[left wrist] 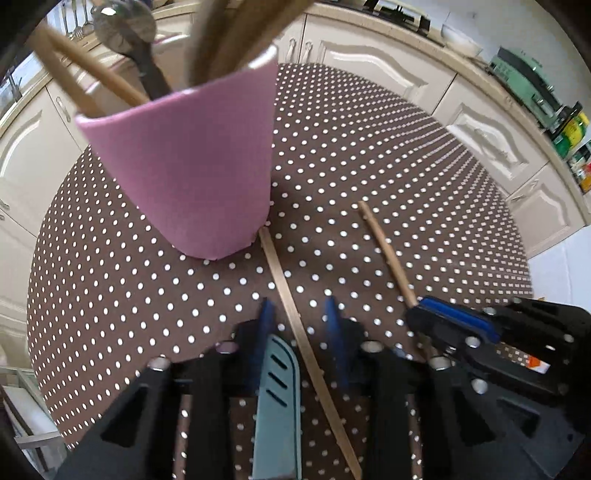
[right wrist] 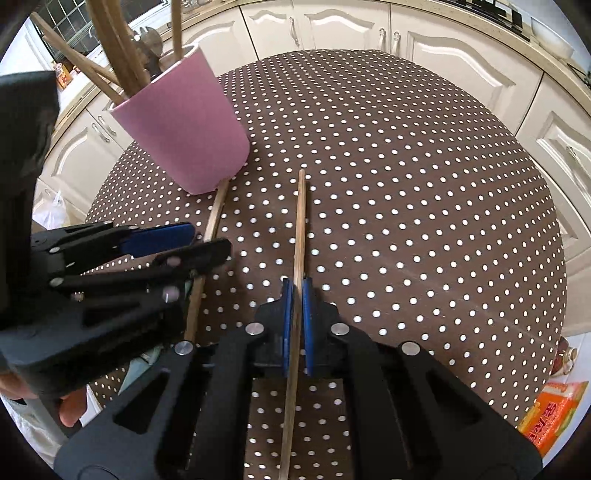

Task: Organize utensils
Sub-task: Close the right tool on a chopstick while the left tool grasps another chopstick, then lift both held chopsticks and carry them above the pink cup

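Cream kitchen cabinets around a brown polka-dot table.

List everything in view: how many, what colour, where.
cup: one, pink, far left
upright sticks: several, wood, in the cup
spoon: one, metal, in the cup
loose stick: one, wood, lying by the cup's base
gripped stick: one, wood, right of the loose one
slotted utensil: one, grey-blue, under the left claw
tablecloth: one, brown, white-dotted
box: one, orange, beyond the tablecloth's right edge
left claw: black, blue pads, open astride loose stick
right claw: same, shut on gripped stick
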Motion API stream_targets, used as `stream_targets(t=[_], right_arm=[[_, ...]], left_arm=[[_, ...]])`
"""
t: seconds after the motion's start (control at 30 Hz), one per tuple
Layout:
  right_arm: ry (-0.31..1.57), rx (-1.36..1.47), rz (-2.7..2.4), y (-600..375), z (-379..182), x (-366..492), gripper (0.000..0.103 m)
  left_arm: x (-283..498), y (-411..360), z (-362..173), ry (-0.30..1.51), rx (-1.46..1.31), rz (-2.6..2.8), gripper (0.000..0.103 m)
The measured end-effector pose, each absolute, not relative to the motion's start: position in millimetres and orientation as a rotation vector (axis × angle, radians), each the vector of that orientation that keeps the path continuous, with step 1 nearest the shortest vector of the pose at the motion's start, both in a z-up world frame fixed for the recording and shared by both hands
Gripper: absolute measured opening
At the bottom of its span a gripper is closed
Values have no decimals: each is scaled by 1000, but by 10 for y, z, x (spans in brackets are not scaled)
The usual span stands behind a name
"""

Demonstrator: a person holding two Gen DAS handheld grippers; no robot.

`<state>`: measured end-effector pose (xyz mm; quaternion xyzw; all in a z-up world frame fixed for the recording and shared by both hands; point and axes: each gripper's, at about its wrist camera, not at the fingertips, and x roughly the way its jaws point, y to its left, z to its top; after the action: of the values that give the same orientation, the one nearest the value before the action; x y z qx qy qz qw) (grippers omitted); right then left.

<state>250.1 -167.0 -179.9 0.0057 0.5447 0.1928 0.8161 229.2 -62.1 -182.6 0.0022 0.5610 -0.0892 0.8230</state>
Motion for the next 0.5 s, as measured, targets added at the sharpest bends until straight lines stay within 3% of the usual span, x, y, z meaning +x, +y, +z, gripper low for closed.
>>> stream_targets(t=[0.03,0.13,0.5], right_arm=[[1162,15,411,-1757,-1808,2469,6],[1165,26,411,-1914,-1865,2440,6],[1127,72,407,-1894,-1867,2252,6]], left_arm=[[2304,-640,-1831,1188,15,-180,13],[2351,-645,-1863,1180,25,-171,10],[2413,-858,-1885,1118,7,-172,6]])
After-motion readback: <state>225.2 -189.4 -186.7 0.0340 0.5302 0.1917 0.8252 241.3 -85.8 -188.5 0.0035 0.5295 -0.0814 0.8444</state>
